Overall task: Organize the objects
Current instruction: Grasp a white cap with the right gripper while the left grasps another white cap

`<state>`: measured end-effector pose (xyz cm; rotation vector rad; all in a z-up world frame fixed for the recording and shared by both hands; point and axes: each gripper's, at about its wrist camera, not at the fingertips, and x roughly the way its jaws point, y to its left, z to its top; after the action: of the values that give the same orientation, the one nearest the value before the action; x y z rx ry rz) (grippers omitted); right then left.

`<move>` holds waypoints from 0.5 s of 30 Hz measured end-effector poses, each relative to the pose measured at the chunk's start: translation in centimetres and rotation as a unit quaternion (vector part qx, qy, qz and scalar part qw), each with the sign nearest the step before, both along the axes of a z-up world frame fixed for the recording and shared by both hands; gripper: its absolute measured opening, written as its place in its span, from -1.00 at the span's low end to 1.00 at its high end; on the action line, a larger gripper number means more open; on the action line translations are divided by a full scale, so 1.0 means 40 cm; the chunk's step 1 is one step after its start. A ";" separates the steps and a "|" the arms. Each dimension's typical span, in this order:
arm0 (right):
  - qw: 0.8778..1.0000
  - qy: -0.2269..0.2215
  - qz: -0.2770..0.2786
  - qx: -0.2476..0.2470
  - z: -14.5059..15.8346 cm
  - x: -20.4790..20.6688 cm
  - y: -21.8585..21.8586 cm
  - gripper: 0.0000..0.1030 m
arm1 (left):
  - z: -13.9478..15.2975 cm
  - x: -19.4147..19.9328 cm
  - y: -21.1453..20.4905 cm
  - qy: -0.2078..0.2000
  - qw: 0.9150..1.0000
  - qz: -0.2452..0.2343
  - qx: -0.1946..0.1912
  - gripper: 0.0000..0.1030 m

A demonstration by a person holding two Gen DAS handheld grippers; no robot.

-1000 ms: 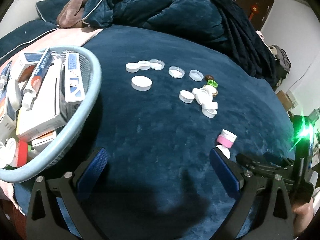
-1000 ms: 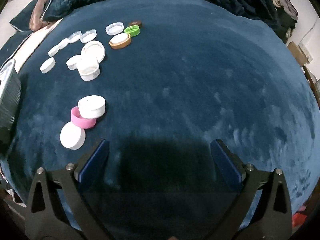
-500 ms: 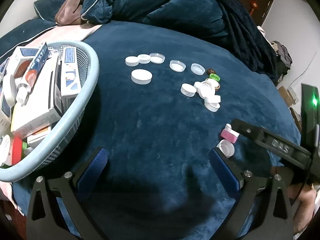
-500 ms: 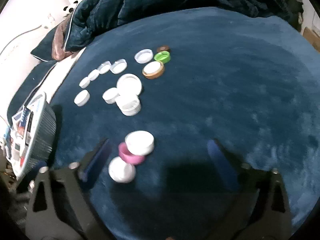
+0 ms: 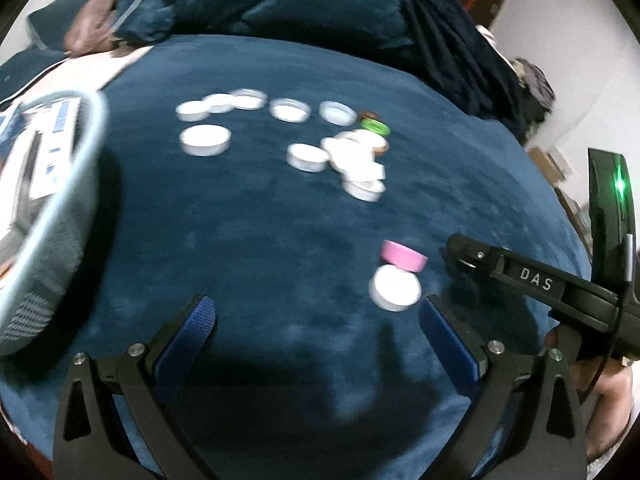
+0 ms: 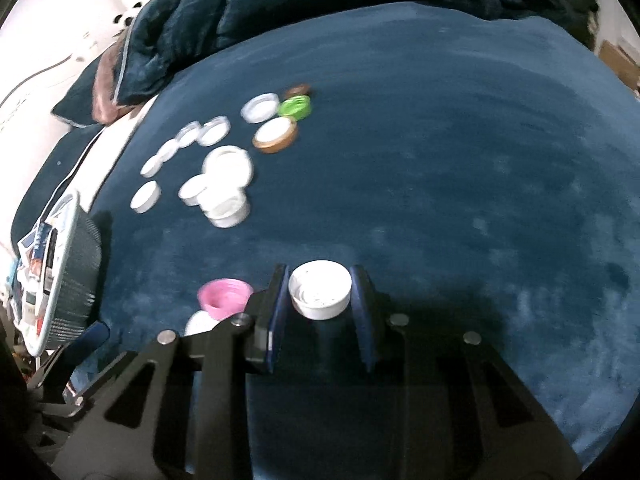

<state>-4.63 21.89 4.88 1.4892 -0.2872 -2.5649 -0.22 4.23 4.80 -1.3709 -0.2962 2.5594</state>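
White cap [image 6: 320,294], pink cap [image 6: 224,297]

Right gripper clamped, left one spread wide.
The right gripper [image 6: 320,294] angles downward, jaws just closed, pads pinching a white cap [image 6: 320,294]; the left gripper [image 5: 316,320] hovers tilted down, nothing between its fingers.

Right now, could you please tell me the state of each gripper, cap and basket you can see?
Right gripper: has just closed, shut on the white cap, which shows its hollow side.
Left gripper: open, nothing between its fingers.
Pink cap: on the blanket, hollow side up.
Green cap: on the blanket among other caps.
Basket: holds boxes.
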 end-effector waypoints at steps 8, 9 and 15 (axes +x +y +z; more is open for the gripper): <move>1.000 0.004 0.018 0.001 -0.010 0.027 0.028 -0.39 | -0.032 -0.029 0.098 -0.010 0.999 -0.049 -0.005 0.93; 1.000 0.005 0.020 0.003 -0.010 0.031 0.029 -0.38 | -0.038 -0.033 0.103 -0.013 0.999 -0.051 -0.005 0.85; 0.999 0.007 0.039 0.034 -0.011 0.047 0.016 -0.37 | -0.045 -0.043 0.089 -0.012 0.999 -0.040 -0.016 -0.32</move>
<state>-2.74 22.55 4.45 1.4737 -0.1385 -2.5460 -1.94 7.79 3.01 -1.3972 -0.1995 2.4938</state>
